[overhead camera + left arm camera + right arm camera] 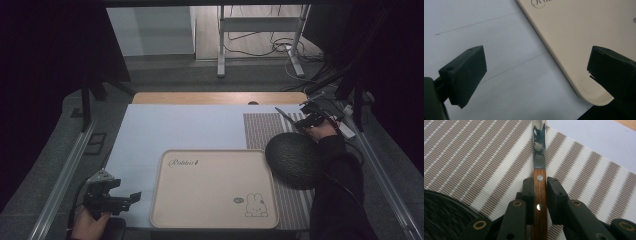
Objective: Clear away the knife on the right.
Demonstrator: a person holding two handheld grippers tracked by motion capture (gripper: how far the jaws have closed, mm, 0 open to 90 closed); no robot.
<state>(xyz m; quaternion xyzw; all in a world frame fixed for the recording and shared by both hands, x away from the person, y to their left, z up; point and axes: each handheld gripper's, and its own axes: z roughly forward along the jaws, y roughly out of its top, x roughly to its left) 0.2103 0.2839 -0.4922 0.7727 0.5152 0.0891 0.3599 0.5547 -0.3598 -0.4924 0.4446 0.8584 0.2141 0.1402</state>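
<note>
My right gripper has its fingers clamped on the wooden handle of a knife, one pad on each flat side of the handle, just below the upper rivet. The blade runs straight away from me toward twelve o'clock in the right gripper view, shiny and narrow, over the striped mat. In the high view the right gripper sits at about two o'clock on the bench, and the knife points from it toward ten o'clock, lifted a little off the striped mat. A dark round textured bowl lies on the mat just below my right hand, at about four o'clock from the bench's middle; its rim shows at seven o'clock in the right gripper view.

My left gripper rests at about eight o'clock, near the front edge of the bench, just left of the beige tray with the rabbit drawing. Its fingers stand wide apart with nothing between them but the pale bench cover and the rounded near corner of the tray. They touch neither.
</note>
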